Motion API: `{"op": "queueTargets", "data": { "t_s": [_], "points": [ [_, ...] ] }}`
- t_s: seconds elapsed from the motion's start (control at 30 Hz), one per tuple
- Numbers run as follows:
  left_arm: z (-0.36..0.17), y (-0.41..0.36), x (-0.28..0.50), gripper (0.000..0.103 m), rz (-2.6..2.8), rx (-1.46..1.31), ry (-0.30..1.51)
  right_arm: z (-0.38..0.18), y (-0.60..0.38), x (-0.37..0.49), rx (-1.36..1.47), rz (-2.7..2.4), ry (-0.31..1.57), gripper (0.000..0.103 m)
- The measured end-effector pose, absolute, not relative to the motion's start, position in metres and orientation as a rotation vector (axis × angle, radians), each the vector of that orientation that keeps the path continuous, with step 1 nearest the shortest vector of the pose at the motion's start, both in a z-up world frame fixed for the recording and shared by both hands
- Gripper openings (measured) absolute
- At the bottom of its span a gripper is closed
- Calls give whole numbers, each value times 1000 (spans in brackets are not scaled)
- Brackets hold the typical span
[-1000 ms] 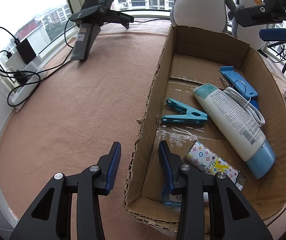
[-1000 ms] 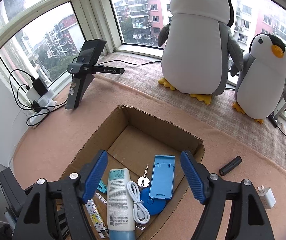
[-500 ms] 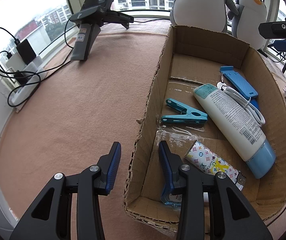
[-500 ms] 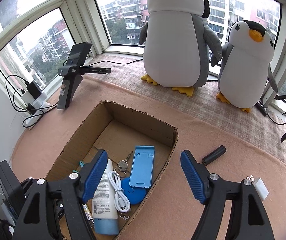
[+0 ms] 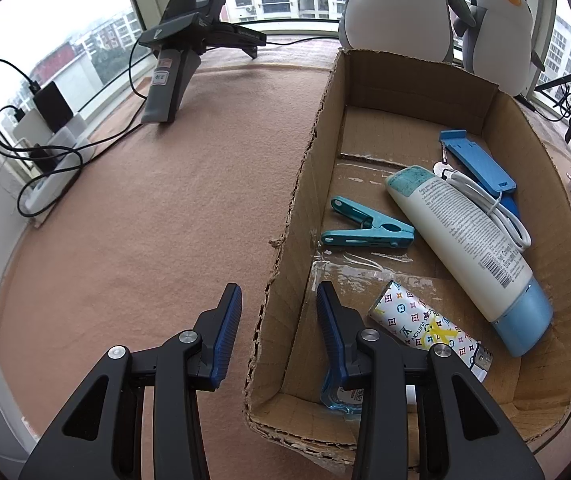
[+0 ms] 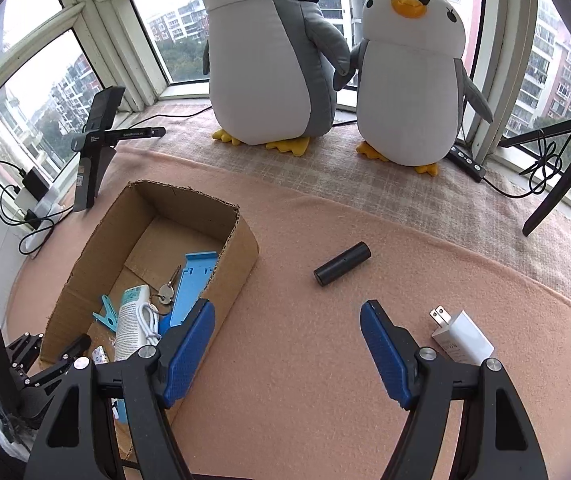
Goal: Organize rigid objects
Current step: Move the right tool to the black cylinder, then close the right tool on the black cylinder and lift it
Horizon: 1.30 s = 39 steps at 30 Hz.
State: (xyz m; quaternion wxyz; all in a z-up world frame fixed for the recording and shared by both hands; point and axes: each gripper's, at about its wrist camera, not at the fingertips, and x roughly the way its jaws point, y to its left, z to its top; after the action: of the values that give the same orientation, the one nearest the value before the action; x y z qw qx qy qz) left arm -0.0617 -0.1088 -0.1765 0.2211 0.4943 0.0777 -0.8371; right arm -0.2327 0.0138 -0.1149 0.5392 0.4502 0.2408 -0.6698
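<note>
Cardboard box point(image 5: 413, 92) wall sits between the spread left tongs point(image 5: 279, 328), gripping nothing; inside lie a clothes peg point(image 5: 365, 230) and lotion tube point(image 5: 461, 236). Only the right view shows the black cylinder point(image 6: 342, 263) at 12 o'clock of the released right tongs point(image 6: 287, 346), charger point(image 6: 461, 338) at 3 o'clock on the worktop point(image 6: 305, 400).

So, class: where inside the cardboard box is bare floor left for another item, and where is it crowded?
Bare floor lies at the far end of the cardboard box, beyond the blue stand. The near half is crowded: clothes peg, lotion tube, white cable, patterned case.
</note>
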Motion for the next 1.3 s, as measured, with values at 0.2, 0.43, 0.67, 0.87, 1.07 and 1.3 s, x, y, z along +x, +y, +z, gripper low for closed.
{"op": "queueTargets", "data": {
  "t_s": [0.2, 0.43, 0.67, 0.87, 1.07, 1.3],
  "points": [
    [-177, -106, -63, 37, -2309, 1367, 201, -127, 11, -260, 1198, -1607, 451, 72],
    [-177, -105, -62, 37, -2307, 1367, 199, -144, -6, -275, 1308, -1639, 383, 66],
    [-177, -104, -63, 37, -2307, 1367, 199, -164, -24, -284, 1372, -1711, 397, 50],
    [-177, -105, -63, 37, -2306, 1366, 200, -180, -36, -292, 1430, -1733, 373, 44],
    [-177, -104, -62, 37, -2306, 1366, 199, -188, -43, -296, 1448, -1740, 377, 44],
    [-178, -105, -62, 37, -2305, 1363, 195, -189, -49, -298, 1454, -1742, 386, 38]
  ]
}}
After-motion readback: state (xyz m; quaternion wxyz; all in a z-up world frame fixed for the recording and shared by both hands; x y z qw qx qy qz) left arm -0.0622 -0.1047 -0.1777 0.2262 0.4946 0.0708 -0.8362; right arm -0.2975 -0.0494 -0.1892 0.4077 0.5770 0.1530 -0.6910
